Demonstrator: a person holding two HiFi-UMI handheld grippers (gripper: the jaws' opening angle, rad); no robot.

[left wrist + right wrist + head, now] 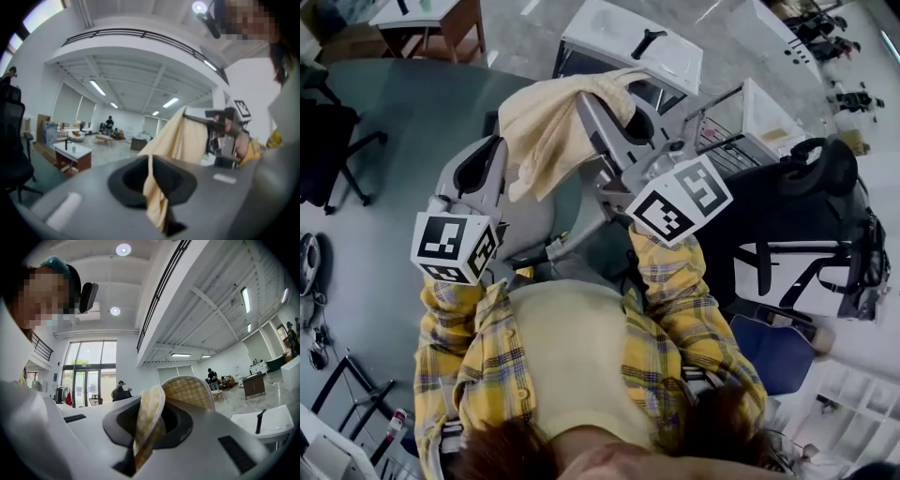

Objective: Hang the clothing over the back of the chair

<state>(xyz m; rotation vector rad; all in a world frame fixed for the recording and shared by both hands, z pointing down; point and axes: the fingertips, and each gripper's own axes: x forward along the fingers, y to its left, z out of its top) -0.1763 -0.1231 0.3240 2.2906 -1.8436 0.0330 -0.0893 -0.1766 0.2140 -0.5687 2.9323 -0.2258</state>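
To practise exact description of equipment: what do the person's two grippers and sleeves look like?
The left gripper and the right gripper are both grey, with smooth moulded bodies and a dark oval opening behind the jaws. Each carries a white cube with black square markers on its faces. The sleeves are yellow plaid with grey and white lines.

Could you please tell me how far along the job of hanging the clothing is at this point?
Done: the pale yellow garment is picked up and held in the air.
In hand: the left gripper and the right gripper are each shut on a fold of it, and the cloth hangs between them.
Left: it is not yet draped over a chair back, so laying it over and letting go remain.
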